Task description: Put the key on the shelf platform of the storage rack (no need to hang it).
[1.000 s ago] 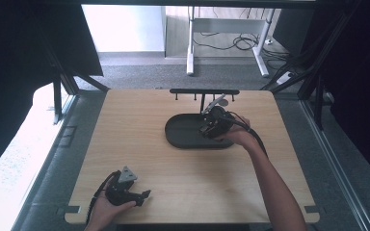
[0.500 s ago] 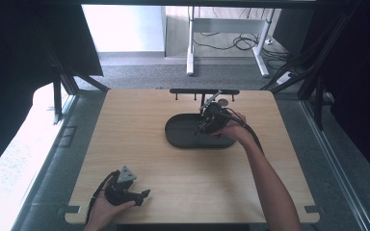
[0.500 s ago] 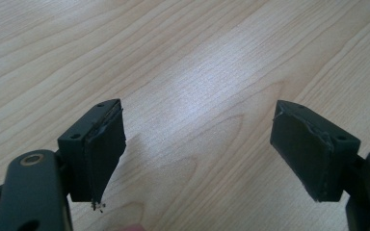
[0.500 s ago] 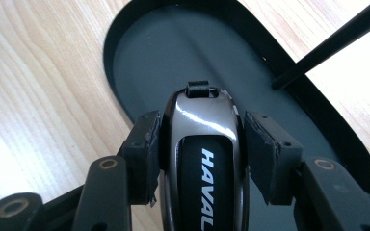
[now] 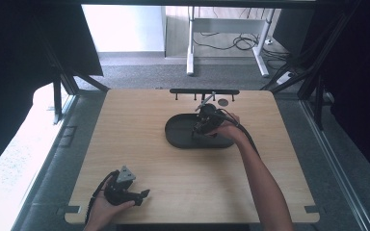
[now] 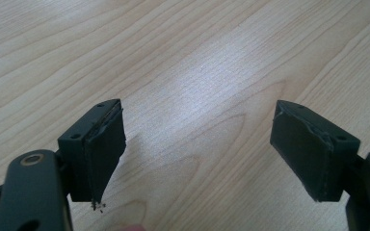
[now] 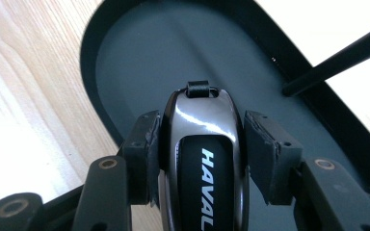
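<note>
Car key fob (image 7: 203, 159), glossy black with HAVAL lettering, sits clamped between the pads of the right gripper (image 7: 202, 144), hanging over the dark oval tray (image 7: 125, 57) on the wooden table (image 5: 139, 144). In the high view the right gripper (image 5: 203, 120) hovers above the tray's (image 5: 173, 137) right half, near the black hook rack (image 5: 204, 91) at the table's far edge. The step in hand looks like setting the fob down in the tray. To do it well, bring the fob low and level until its underside nearly meets the tray floor, keep clear of the tray's raised rim and the thin black rod (image 7: 337, 57) nearby, then part the pads gently so the smooth shell does not skid. The left gripper (image 6: 197, 159) rests near the table's front edge with its jaws wide apart, holding nothing; it can stay put
</note>
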Motion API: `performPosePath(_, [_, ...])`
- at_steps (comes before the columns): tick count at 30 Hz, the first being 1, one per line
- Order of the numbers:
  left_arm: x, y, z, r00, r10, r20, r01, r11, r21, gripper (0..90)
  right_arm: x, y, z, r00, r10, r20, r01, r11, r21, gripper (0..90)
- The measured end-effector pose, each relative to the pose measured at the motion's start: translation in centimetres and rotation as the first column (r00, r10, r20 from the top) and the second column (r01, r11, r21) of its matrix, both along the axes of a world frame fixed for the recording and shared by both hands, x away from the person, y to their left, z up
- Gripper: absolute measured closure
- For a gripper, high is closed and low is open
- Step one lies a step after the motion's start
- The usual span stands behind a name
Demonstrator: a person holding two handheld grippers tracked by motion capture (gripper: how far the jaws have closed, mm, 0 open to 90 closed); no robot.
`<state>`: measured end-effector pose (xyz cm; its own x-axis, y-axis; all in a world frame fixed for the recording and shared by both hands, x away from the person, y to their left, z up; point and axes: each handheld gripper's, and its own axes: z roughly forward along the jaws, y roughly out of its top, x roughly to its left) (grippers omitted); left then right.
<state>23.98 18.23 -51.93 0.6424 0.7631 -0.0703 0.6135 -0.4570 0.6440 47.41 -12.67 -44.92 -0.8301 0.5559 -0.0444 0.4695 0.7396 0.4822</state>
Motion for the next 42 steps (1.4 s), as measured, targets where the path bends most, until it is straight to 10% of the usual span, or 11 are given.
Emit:
performPosePath(27, [0.0, 0.0, 0.0, 1.0, 0.001, -0.001, -0.001, 1.0, -0.001, 20.2, 1.7, -0.3, -5.3, 0.9995, -0.028, -0.013, 0.026, 0.9927, -0.118, 49.0])
performPosePath(42, [0.0, -0.1, -0.1, 1.0, -0.006, -0.004, 0.006, 1.0, -0.001, 20.2, -0.6, -1.2, -3.0, 0.9937, -0.095, 0.06, 0.093, 0.9954, 0.023, 29.8])
